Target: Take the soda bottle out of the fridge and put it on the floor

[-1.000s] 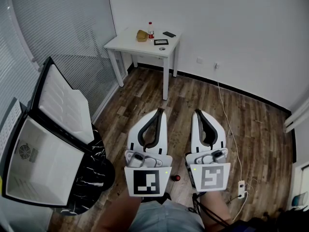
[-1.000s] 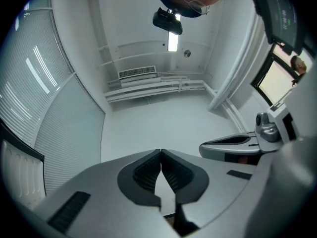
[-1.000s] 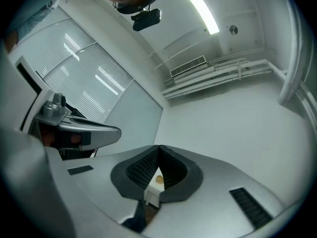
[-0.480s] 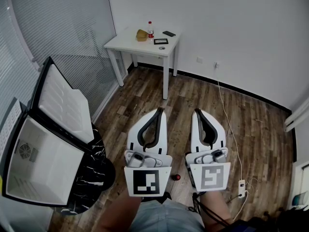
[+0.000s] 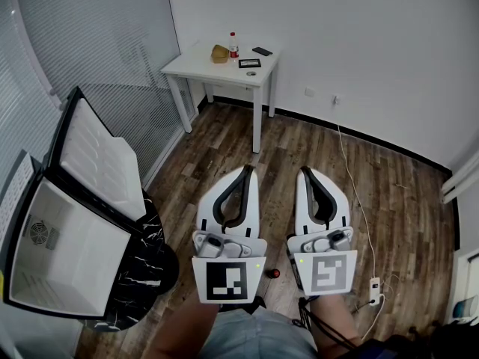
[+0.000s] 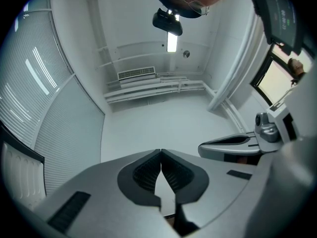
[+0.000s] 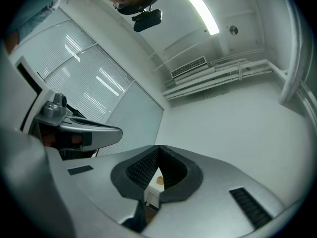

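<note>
1. The left gripper (image 5: 247, 170) and the right gripper (image 5: 303, 173) hover side by side in front of the table (image 5: 196, 66), each with its jaws pressed together on nothing. Brought in like that, either one would probably knock a bottle over instead of taking it.
2. The open fridge (image 5: 71, 256), well to the left of the table, shows only bare white walls (its lowest part is out of sight), so a reach inside may find nothing.
3. The only bottle (image 5: 233, 47) in view stands upright near the table's far edge. It is slim and clear with a red cap and label, and probably tips easily.
</note>
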`<state>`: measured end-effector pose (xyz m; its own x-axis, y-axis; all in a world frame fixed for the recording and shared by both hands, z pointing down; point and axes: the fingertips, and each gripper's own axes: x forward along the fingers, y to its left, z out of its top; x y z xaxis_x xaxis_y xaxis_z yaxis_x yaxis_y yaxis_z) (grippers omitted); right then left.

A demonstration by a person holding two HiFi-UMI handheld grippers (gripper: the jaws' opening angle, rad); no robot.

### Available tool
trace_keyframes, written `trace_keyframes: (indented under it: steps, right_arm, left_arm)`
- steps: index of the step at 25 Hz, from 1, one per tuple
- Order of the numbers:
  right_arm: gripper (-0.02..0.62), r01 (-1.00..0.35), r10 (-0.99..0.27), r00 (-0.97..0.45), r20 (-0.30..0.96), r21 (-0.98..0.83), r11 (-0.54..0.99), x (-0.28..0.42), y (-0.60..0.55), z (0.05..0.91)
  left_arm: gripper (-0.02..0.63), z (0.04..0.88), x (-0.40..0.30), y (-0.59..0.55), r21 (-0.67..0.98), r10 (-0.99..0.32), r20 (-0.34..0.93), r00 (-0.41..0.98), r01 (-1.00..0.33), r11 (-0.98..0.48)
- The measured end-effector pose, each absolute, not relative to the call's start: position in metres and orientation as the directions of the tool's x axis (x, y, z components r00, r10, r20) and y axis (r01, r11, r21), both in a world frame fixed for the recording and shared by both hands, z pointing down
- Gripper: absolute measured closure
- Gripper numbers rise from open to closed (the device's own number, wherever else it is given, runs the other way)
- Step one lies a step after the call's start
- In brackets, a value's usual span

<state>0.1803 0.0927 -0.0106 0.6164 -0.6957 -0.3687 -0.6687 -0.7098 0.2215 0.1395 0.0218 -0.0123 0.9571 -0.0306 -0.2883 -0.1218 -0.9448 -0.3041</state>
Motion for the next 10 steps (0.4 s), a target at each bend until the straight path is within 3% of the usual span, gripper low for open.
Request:
trace_keyframes:
  steps: [10]
  right_arm:
    - [0.584, -0.666, -0.697, 0.613, -0.373, 0.23, -0.709, 0.178, 0.0916, -0.0111]
  left_arm:
    - [0.589, -0.0133, 0.1382, 0.0219, -0.316, -0.025, -0.295, 0.955, -0.122, -0.941]
